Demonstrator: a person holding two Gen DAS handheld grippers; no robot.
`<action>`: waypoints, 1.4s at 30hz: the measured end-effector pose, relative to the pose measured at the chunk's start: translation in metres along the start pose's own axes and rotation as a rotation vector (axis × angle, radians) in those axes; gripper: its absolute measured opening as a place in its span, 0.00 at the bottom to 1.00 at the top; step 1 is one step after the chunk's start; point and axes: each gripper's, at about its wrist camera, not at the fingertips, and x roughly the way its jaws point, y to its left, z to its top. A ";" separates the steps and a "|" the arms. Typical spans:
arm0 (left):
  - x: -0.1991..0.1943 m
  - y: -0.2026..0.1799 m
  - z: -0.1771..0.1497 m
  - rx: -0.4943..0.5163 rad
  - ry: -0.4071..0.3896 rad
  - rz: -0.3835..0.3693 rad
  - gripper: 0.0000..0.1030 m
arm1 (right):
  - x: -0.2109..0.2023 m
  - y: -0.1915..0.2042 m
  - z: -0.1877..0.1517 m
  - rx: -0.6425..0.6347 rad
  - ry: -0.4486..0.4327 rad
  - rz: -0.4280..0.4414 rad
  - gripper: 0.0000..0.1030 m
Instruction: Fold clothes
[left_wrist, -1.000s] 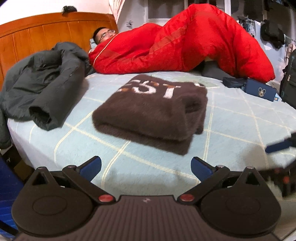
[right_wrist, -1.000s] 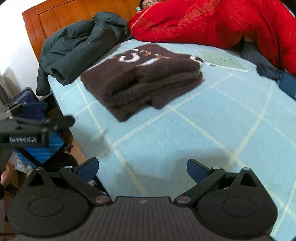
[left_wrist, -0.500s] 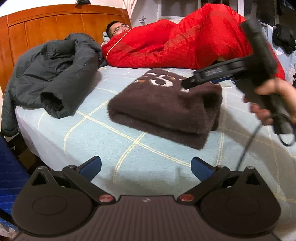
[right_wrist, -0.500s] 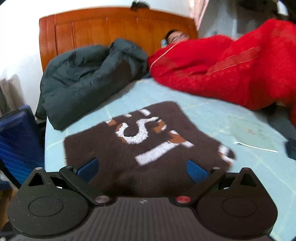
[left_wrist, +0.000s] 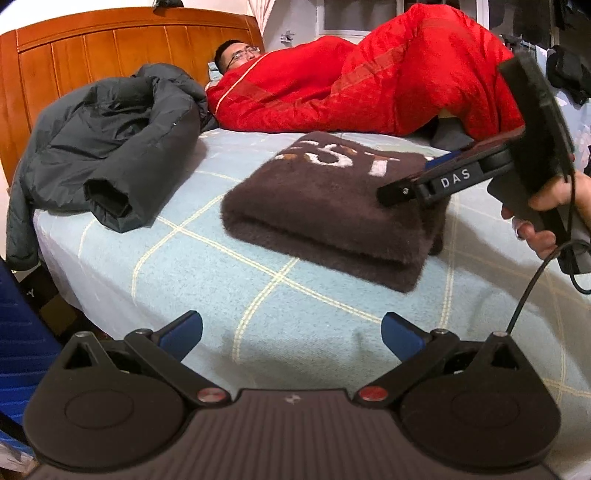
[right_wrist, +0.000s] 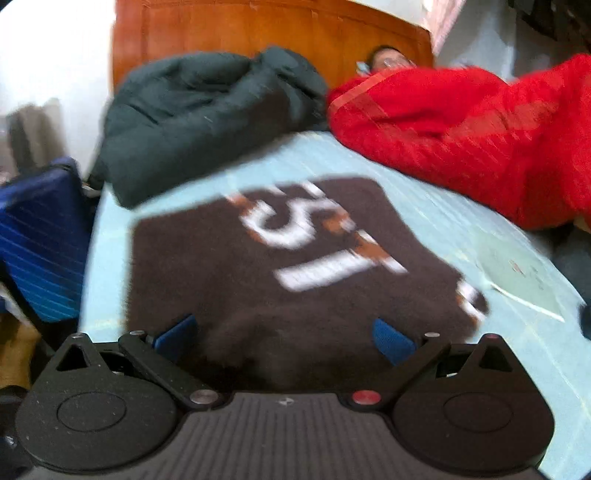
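Note:
A brown fuzzy sweater (left_wrist: 332, 221) with white letters lies folded in a thick rectangle on the light blue bed sheet (left_wrist: 295, 317). My left gripper (left_wrist: 291, 334) is open and empty, hovering over the sheet just short of the sweater's near fold. My right gripper (right_wrist: 284, 336) is open too, low over the near edge of the sweater (right_wrist: 258, 280), with nothing between its blue pads. In the left wrist view its black fingers (left_wrist: 424, 184) reach in from the right across the sweater's top, held by a hand (left_wrist: 546, 218). The right wrist view is blurred.
A crumpled dark jacket (left_wrist: 110, 147) lies on the bed to the left of the sweater. A person under a red quilt (left_wrist: 369, 81) lies along the far side, by the wooden headboard (left_wrist: 92, 48). A blue case (right_wrist: 40, 236) stands beside the bed. A paper (right_wrist: 524, 280) lies right of the sweater.
My right gripper has swung from the bed's front edge up over the sweater and come down close to it. My left gripper has drifted slightly. Both stay open.

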 end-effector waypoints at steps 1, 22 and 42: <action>0.000 0.000 0.000 0.003 0.000 0.008 0.99 | 0.001 0.005 0.000 -0.021 -0.001 0.006 1.00; 0.001 0.003 0.001 -0.013 0.017 -0.014 0.99 | -0.015 -0.006 -0.012 0.080 0.078 -0.103 1.00; -0.003 -0.036 0.015 0.028 0.076 -0.082 0.99 | -0.139 0.032 -0.108 0.415 0.112 -0.177 1.00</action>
